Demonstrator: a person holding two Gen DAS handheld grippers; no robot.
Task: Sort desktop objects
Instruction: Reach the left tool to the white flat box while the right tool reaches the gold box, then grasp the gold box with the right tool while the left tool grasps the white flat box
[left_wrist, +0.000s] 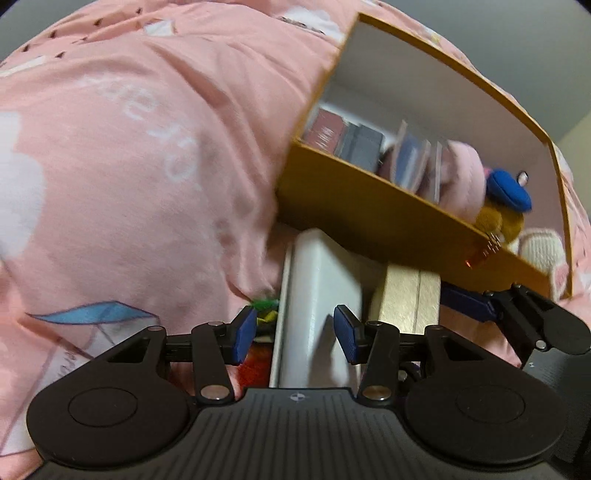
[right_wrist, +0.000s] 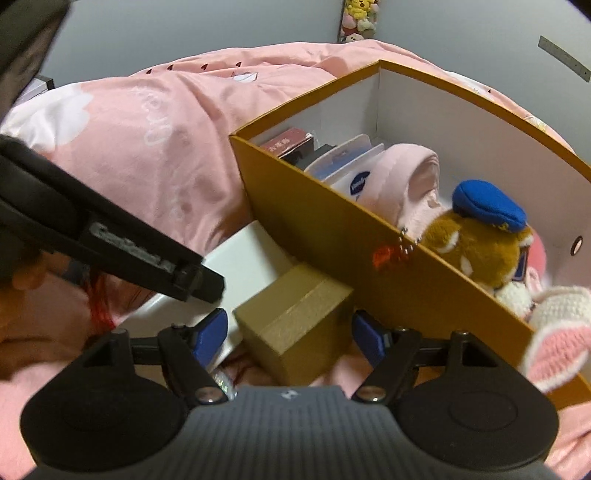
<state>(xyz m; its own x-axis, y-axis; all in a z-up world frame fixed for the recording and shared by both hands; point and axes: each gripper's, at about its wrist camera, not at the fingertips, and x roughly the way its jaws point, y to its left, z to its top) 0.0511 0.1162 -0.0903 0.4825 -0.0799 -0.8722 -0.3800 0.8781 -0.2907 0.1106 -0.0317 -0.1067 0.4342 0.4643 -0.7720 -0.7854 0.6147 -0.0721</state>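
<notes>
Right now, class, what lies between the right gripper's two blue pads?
The small gold box sits between the right gripper pads, which stand clear of its sides, beside the white box. The right wrist view shows it.

Soft, dim indoor light; motion blur smears the pink printed bedcover (left_wrist: 129, 166); fisheye bends the mustard cardboard box (right_wrist: 332, 236); corners vignette dark.

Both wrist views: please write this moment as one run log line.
left claw: open, astride white box | right claw: open, astride gold box | orange storage box: partly filled
</notes>
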